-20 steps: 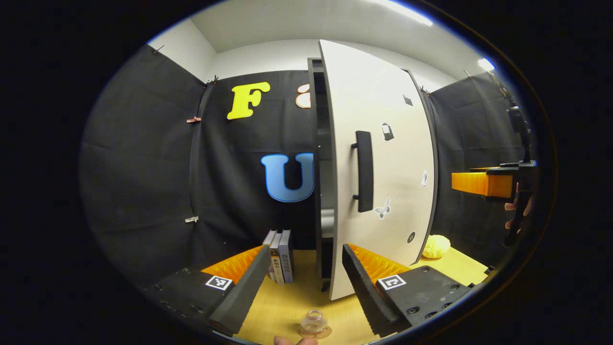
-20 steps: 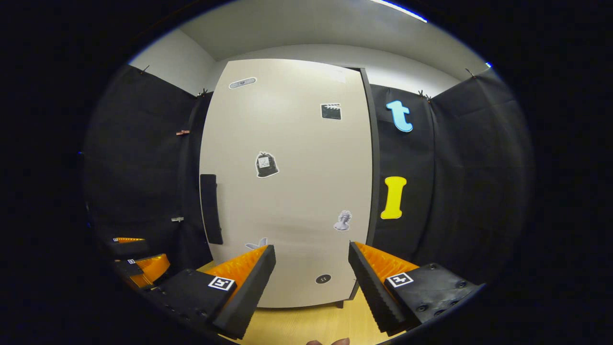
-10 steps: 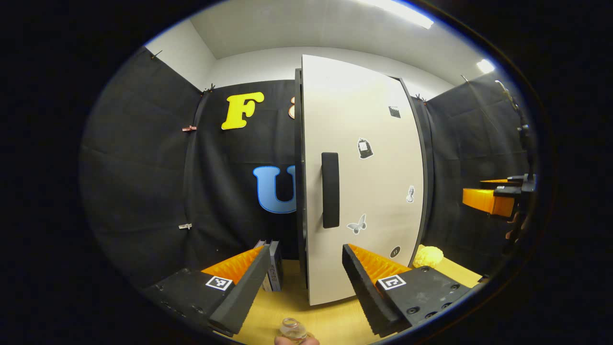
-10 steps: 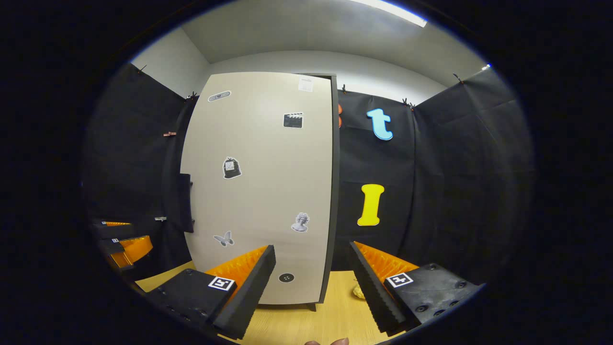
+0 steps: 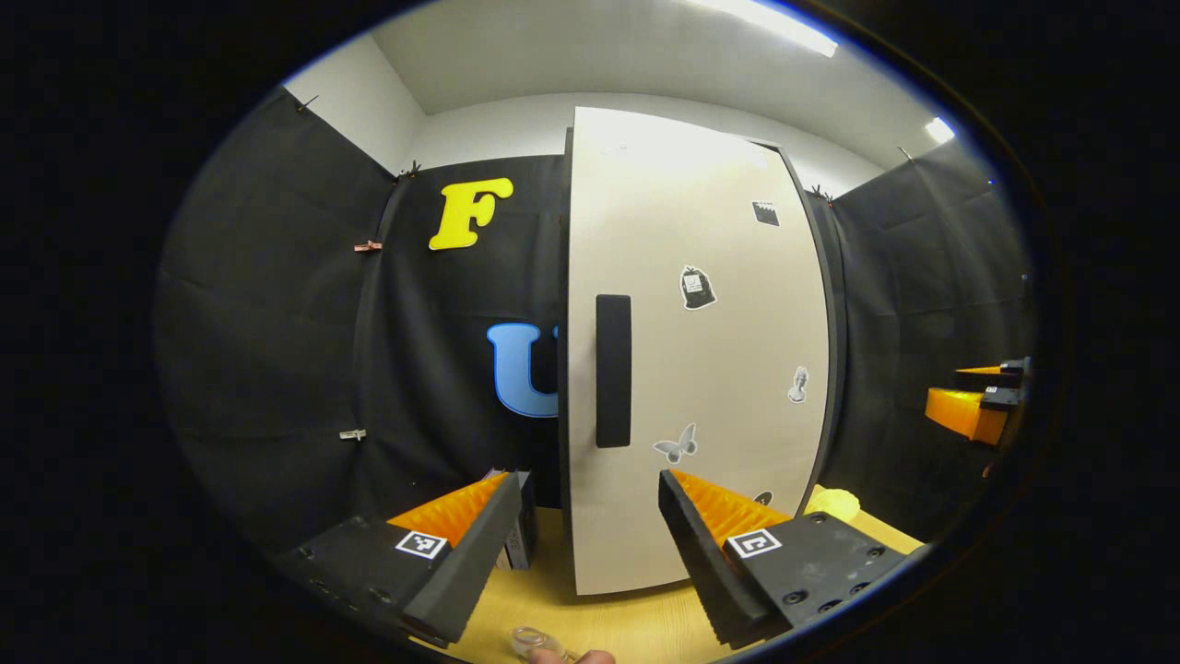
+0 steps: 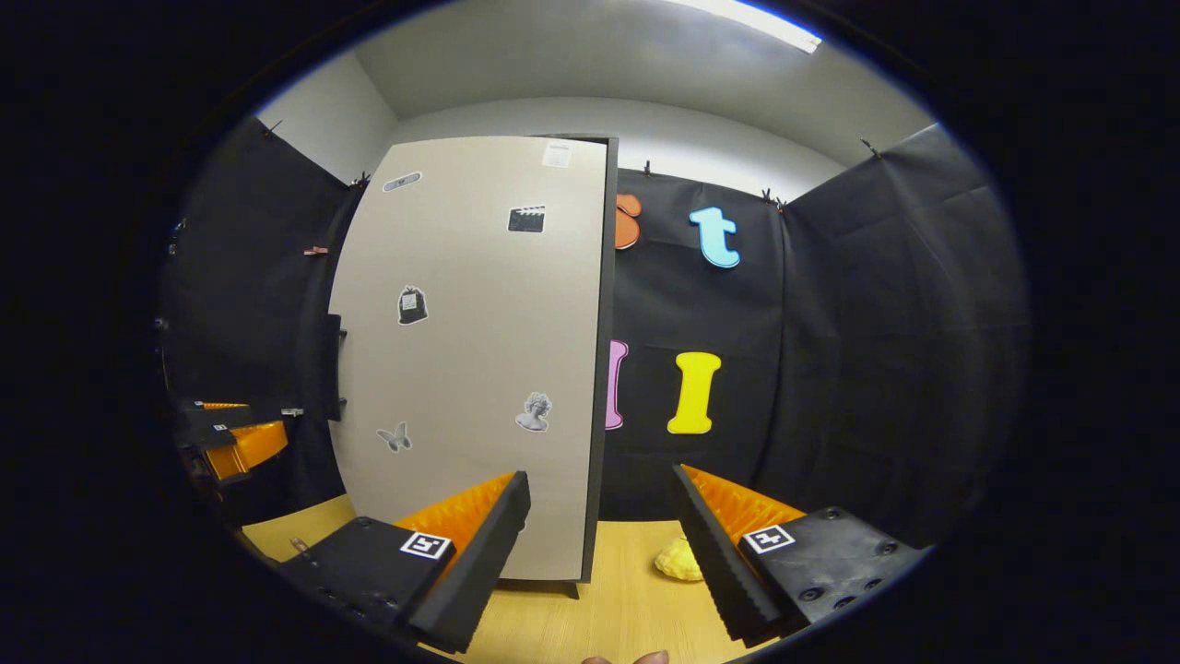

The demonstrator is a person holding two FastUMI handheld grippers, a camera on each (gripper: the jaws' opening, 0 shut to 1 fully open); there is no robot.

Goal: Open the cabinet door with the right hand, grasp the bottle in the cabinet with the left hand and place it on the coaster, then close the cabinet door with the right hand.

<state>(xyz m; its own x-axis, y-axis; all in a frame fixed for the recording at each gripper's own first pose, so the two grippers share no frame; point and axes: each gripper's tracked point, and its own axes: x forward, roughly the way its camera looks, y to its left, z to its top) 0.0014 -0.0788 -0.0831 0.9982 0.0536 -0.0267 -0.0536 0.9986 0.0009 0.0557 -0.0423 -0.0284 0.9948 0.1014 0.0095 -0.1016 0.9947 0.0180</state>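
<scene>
The tall white cabinet's door (image 5: 719,369) lies flush against the cabinet, its black handle (image 5: 613,371) facing me in the left gripper view. The glass bottle (image 5: 533,638) stands on the wooden table at the bottom edge of that view, below my left gripper (image 5: 588,481), which is open and empty. In the right gripper view the door (image 6: 470,350) is to the left, with the handle (image 6: 332,367) edge-on. My right gripper (image 6: 601,476) is open, holds nothing and is apart from the door. It also appears far right as an orange shape (image 5: 968,410).
Several books (image 5: 518,535) stand left of the cabinet on the table (image 5: 636,627). A yellow crumpled lump (image 6: 678,561) lies right of the cabinet's foot. The left gripper (image 6: 235,433) appears at the left of the right gripper view. Black cloth walls surround the booth.
The door has swung from ajar to flush with the cabinet. The right gripper has drawn away to the right. The bottle has slipped toward the bottom edge of the left gripper view.
</scene>
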